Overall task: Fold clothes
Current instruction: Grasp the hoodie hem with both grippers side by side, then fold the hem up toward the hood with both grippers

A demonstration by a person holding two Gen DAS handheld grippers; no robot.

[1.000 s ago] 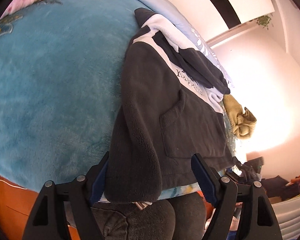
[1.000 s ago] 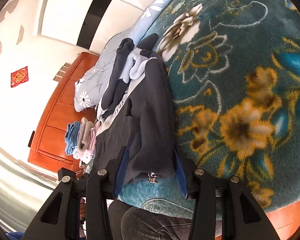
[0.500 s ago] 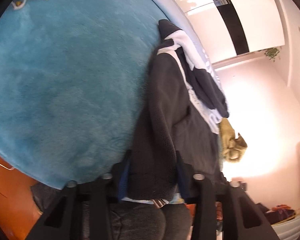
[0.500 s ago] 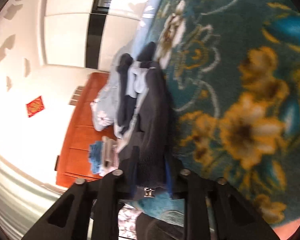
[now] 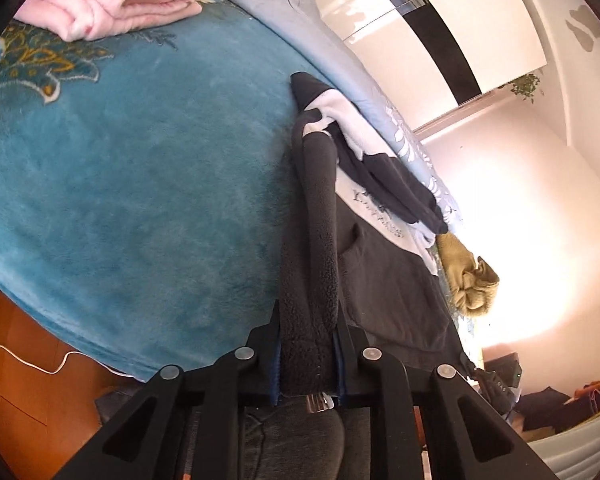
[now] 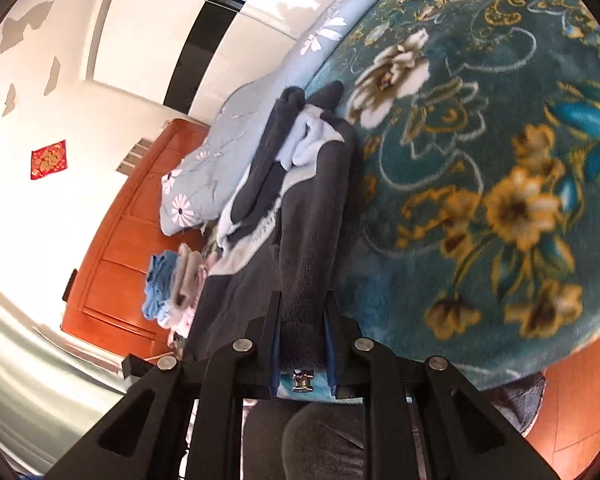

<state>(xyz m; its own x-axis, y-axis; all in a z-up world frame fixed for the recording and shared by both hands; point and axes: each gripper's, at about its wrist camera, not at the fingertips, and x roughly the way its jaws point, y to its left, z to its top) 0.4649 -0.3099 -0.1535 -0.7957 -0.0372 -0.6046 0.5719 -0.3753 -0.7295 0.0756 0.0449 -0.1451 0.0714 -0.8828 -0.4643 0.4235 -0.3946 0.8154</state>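
A dark grey fleece jacket [image 5: 384,280] with a white and navy lining lies along the near edge of a teal blanket [image 5: 140,200] on a bed. My left gripper [image 5: 308,322] has one bottom corner of the hem pinched between its blue pads, and its jaws are still closing on the fleece. In the right wrist view the jacket [image 6: 312,216] runs away from me, and my right gripper [image 6: 300,312] holds the other bottom corner near the zip end, its jaws also still closing on the cloth.
Folded pink and beige clothes [image 5: 116,12] lie at the blanket's far left. An olive garment [image 5: 468,280] sits beyond the jacket. A small folded stack [image 6: 172,284] and a pale blue floral quilt [image 6: 228,168] lie by the wooden headboard [image 6: 116,248]. A person's leg [image 6: 324,436] is below the grippers.
Both grippers went from standing open around the jacket's hem to pinching it. The hem corners are bunched and lifted slightly, and both views have shifted along the bed.
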